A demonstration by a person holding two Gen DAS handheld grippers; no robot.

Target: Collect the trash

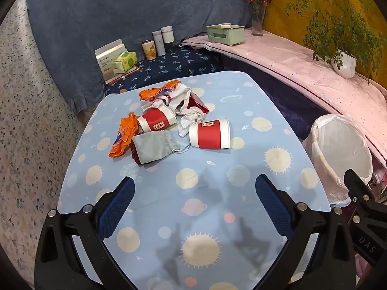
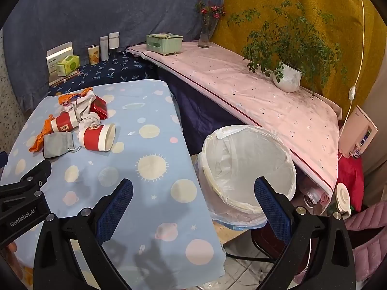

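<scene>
Two red-and-white paper cups lying on their sides ahead of the left gripper (image 1: 194, 201), well beyond its fingertips: nearer cup (image 1: 209, 133) slightly right of the midline between the fingers, mouth turned right; farther cup (image 1: 156, 121) slightly left of that line. Crumpled white tissue (image 1: 191, 118) between and behind the cups, touching both. Orange crinkled snack wrapper (image 1: 123, 134) left of the farther cup, second orange wrapper (image 1: 157, 91) at the far end of the heap, small red carton (image 1: 199, 102) half buried in tissue just right of it. Grey drawstring fabric pouch (image 1: 154, 146) nearest the left fingers, flat on the blue planet-print cloth of the desk (image 1: 278, 111). Left fingers spread wide, blue pads (image 1: 115, 209) facing each other, nothing between them but bare cloth.

Right gripper (image 2: 193, 204) likewise spread wide and empty, tilted down over the desk's right edge. White round bin lined with a clear plastic bag (image 2: 249, 166) straight ahead, its rim reaching the right finger (image 2: 272, 206) and lying mostly between the two fingers. Trash heap far off to the left of the left finger in the right wrist view, nearer cup (image 2: 96, 137) closest of it. Black frame of the left gripper at that view's left edge.
</scene>
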